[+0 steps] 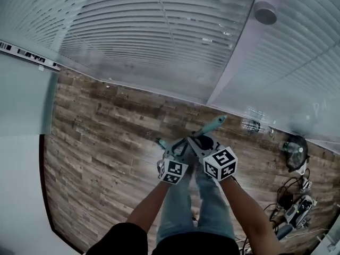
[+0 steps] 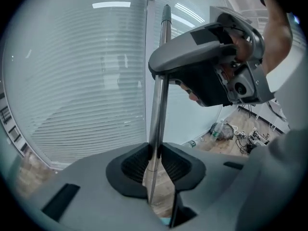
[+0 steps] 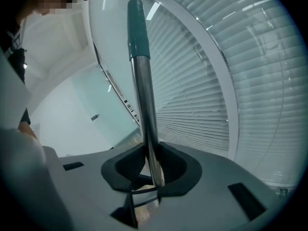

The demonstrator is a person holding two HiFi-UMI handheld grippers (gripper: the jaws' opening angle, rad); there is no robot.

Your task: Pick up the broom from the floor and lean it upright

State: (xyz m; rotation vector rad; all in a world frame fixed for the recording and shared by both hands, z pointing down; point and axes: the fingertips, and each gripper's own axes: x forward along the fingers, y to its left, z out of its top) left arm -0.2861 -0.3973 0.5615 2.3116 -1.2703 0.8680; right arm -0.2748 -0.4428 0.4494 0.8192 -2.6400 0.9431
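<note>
The broom is a metal pole (image 2: 158,105) with a teal grip (image 3: 138,35) at its top end, and both grippers hold it off the floor. In the head view the teal grip (image 1: 215,124) pokes out past the grippers toward the glass wall. My left gripper (image 2: 155,163) is shut on the pole, lower down. My right gripper (image 3: 151,170) is shut on the pole higher up, just below the teal grip. In the head view the left gripper (image 1: 171,149) and right gripper (image 1: 197,141) sit side by side above my legs. The brush end is hidden.
Glass walls with white blinds (image 1: 159,31) stand ahead, with a white post (image 1: 239,62) between them. The wood floor (image 1: 95,142) runs to the left. Cables and small devices (image 1: 295,206) and a dark bag with a bottle (image 1: 295,150) lie at the right.
</note>
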